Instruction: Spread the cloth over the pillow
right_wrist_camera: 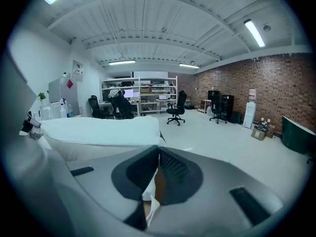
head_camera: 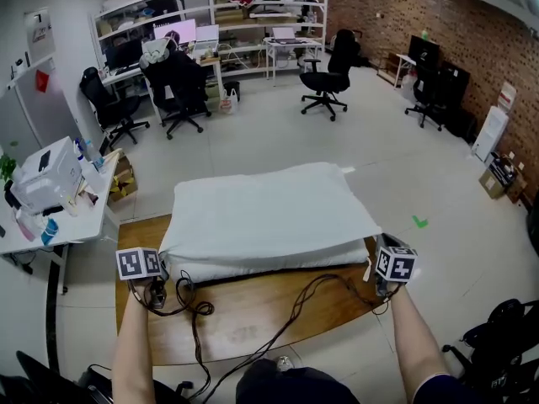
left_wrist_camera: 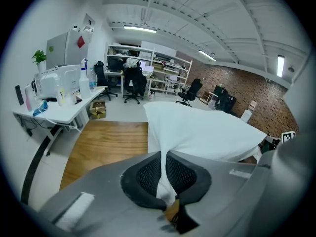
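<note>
The cloth (head_camera: 269,209) already lies draped over the top of the pillow (head_camera: 278,265), which rests on the wooden bench (head_camera: 253,322). The step in hand looks like laying down the near edge. The next move probably calls for settling both near corners evenly against the pillow's front side, taut enough to avoid wrinkles, then letting go. The left gripper (left_wrist_camera: 163,177) has its fingers (left_wrist_camera: 143,174) clenched on the cloth corner at the pillow's near left end, and the right gripper (right_wrist_camera: 157,179) has its fingers (right_wrist_camera: 174,170) pinched tight on the corner at the pillow's near right end.
</note>
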Available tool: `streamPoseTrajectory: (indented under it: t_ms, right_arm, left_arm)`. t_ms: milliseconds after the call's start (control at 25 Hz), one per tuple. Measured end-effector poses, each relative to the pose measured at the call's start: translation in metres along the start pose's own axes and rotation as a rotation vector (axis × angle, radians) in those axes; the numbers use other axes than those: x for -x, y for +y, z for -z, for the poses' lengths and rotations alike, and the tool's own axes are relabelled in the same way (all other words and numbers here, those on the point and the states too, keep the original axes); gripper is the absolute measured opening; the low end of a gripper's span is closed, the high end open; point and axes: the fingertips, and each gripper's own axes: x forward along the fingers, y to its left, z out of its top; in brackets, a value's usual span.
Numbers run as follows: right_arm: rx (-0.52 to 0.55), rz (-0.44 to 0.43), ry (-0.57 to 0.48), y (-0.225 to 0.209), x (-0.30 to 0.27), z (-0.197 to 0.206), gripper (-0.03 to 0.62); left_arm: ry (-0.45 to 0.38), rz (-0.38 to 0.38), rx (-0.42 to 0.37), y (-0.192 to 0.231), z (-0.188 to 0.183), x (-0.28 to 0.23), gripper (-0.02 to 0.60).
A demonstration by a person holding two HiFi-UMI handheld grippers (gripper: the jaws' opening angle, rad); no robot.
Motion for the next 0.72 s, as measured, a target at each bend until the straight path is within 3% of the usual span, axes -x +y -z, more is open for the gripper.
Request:
streamPoseTrajectory:
  t_ms: [320,720]
  right_arm:
    - [0.002,0.016,0.083,-0.004,-0.009,0.038,0.023]
    - [0.006,0.004,0.192,-0.005,-0.016,0.078,0.023]
  left_arm:
    - [0.006,-0.004,0.043,0.005,0.033,-0.008,0.017]
    - [0.009,-0.087,0.042,0.013,0.069,0.000,0.023]
